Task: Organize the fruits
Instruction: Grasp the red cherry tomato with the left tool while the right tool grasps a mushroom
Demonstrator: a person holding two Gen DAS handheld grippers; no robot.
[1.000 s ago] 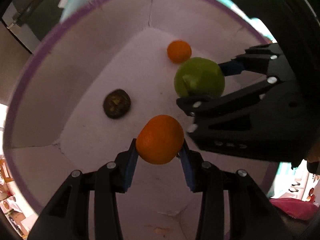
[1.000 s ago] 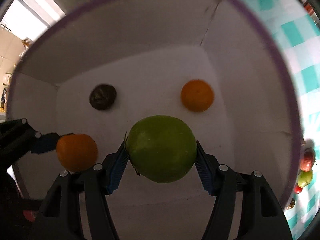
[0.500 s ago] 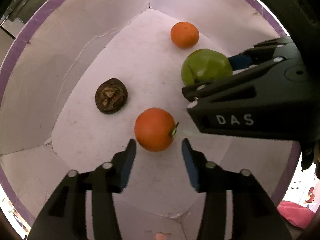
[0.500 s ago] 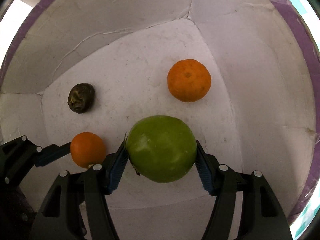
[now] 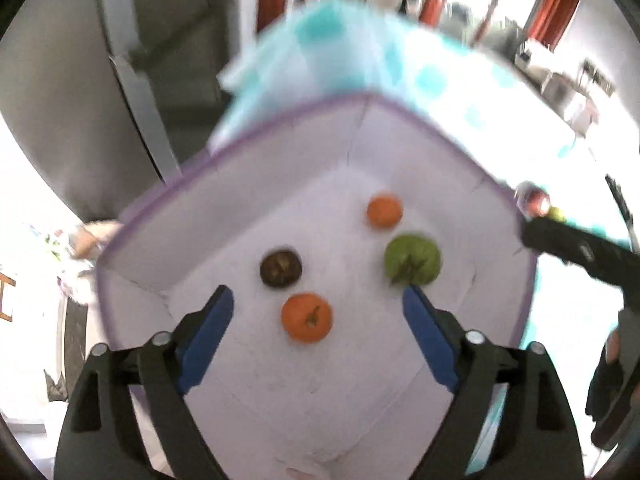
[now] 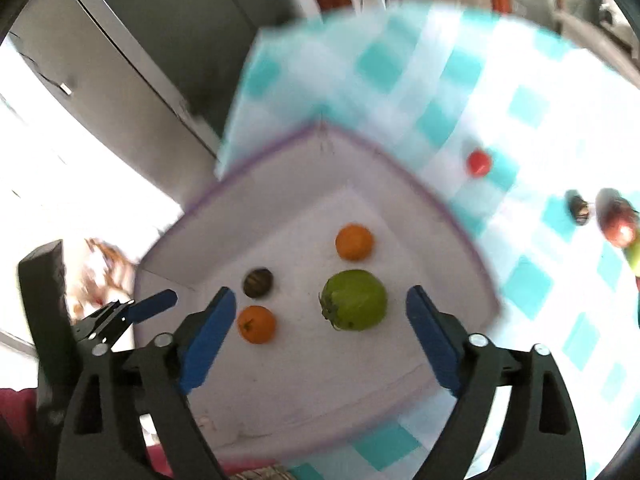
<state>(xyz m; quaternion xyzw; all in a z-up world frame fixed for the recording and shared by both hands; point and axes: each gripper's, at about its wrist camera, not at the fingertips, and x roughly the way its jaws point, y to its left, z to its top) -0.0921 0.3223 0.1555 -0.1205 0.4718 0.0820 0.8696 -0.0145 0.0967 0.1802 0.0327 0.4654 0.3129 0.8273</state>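
Note:
A white box with a purple rim [image 5: 248, 136] [image 6: 256, 164] sits on a teal checked tablecloth. Inside lie a green fruit [image 5: 412, 259] [image 6: 354, 299], two orange fruits [image 5: 307, 317] [image 5: 384, 211] [image 6: 256, 324] [image 6: 354, 241] and a dark wrinkled fruit [image 5: 281, 268] [image 6: 258, 282]. My left gripper [image 5: 318, 336] is open and empty, raised above the box. My right gripper [image 6: 322, 334] is open and empty, also above the box. The left gripper's blue finger also shows at the left of the right wrist view [image 6: 154, 304].
More fruit lies on the tablecloth [image 6: 448, 80] right of the box: a small red one [image 6: 479, 163], a dark one [image 6: 578, 208], a reddish one [image 6: 618, 224] and a green one at the frame edge [image 6: 634, 258]. Grey cabinet doors [image 5: 80, 80] stand behind.
Both grippers have opened wide and risen out of the box. The green fruit, held half a second ago, now rests on the box floor beside the released orange.

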